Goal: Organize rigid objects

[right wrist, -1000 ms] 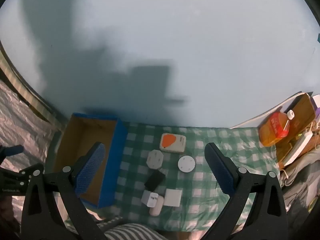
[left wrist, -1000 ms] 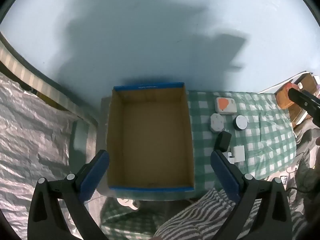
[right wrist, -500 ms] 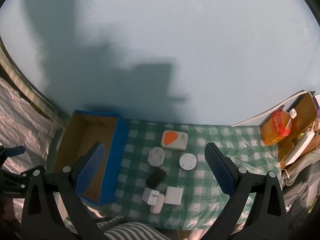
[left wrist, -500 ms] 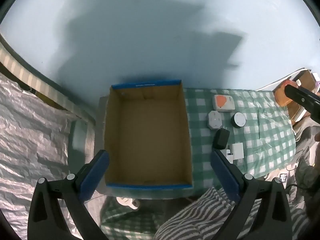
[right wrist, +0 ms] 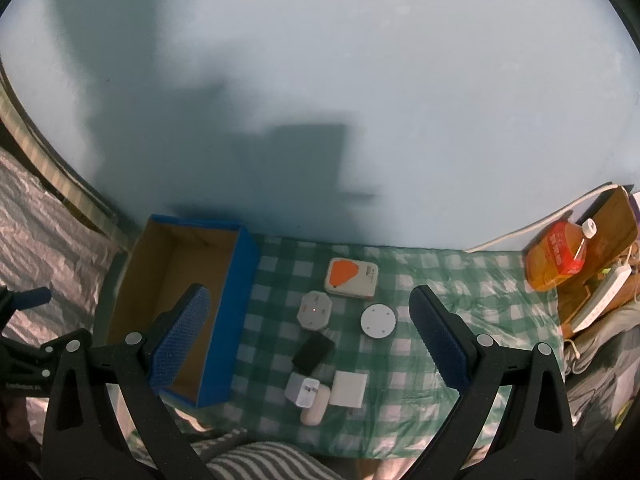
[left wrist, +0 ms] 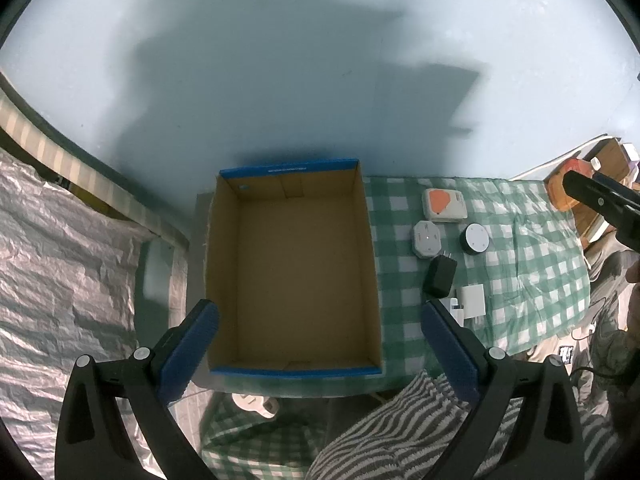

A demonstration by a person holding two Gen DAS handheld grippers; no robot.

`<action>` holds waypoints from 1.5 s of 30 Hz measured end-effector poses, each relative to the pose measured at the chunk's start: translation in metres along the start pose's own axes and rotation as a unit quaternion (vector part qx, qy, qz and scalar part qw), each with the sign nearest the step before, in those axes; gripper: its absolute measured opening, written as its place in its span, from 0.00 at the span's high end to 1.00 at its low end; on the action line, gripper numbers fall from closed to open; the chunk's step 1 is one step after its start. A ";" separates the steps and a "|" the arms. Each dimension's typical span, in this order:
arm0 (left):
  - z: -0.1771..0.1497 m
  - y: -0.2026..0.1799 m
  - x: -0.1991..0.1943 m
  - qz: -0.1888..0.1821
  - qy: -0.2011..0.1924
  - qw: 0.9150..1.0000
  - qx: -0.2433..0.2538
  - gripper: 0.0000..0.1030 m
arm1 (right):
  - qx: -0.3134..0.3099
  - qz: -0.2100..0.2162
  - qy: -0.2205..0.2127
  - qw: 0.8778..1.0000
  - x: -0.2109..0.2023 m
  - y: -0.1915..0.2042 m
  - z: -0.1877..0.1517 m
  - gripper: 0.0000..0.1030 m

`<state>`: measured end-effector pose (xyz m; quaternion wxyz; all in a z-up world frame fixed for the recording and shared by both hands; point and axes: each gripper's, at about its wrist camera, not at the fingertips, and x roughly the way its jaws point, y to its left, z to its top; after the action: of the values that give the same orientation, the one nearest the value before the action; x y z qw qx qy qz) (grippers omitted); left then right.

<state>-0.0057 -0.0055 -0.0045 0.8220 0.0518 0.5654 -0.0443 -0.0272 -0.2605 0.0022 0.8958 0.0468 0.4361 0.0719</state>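
The left gripper (left wrist: pixel 318 344) is held above an open cardboard box (left wrist: pixel 294 344) with blue outer walls; its blue-padded fingers (left wrist: pixel 188 350) stand wide apart and hold nothing. The box interior shows bare brown cardboard. In the left wrist view the box occupies the centre, and the loose objects lie on a green-and-white checked cloth (left wrist: pixel 520 280) at 3 o'clock from the box.

The right gripper (right wrist: pixel 304 340) is held above the cloth (right wrist: pixel 472 280) with its fingers (right wrist: pixel 438 338) spread wide, clamped on nothing. In the right wrist view the box (right wrist: pixel 236 312) lies at 9 o'clock from the objects.

Object layout, right wrist view:
- A white square device with an orange mark (right wrist: pixel 351 278) lies farthest from the camera, at 12 o'clock in the group.
- A white octagonal adapter (right wrist: pixel 315 311) lies just beside it, at 7 o'clock from it.
- A white round puck (right wrist: pixel 377 320) lies at 3 o'clock from the octagonal adapter, apart from it.
- A black charger block (right wrist: pixel 313 354) lies at 6 o'clock from the octagonal adapter.
- A white plug adapter (right wrist: pixel 303 390), a small cream oval case (right wrist: pixel 316 405) and a flat white square block (right wrist: pixel 349 389) lie close together at the near edge of the group.

An orange bottle (right wrist: pixel 558 256) lies tilted beyond the cloth at 3 o'clock, near a white power strip (right wrist: pixel 600 296).
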 end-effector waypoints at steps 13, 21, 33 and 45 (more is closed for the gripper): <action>-0.003 -0.005 -0.005 -0.004 -0.003 1.000 0.009 0.01 | 0.000 -0.001 0.003 1.000 0.001 0.001 0.001 0.04; -0.004 -0.005 -0.005 -0.003 -0.003 1.000 0.008 0.01 | -0.003 -0.002 0.005 1.000 0.001 0.001 0.000 0.04; -0.005 -0.005 -0.005 -0.003 -0.002 1.000 0.008 0.01 | -0.005 -0.003 0.006 1.000 0.002 0.004 0.000 0.04; -0.020 -0.004 -0.004 -0.001 -0.001 1.000 0.011 0.01 | -0.005 -0.001 0.010 1.000 0.002 0.006 -0.007 0.04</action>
<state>-0.0262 -0.0072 -0.0076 0.8217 0.0596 0.5645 -0.0514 -0.0320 -0.2545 -0.0022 0.8916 0.0409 0.4449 0.0735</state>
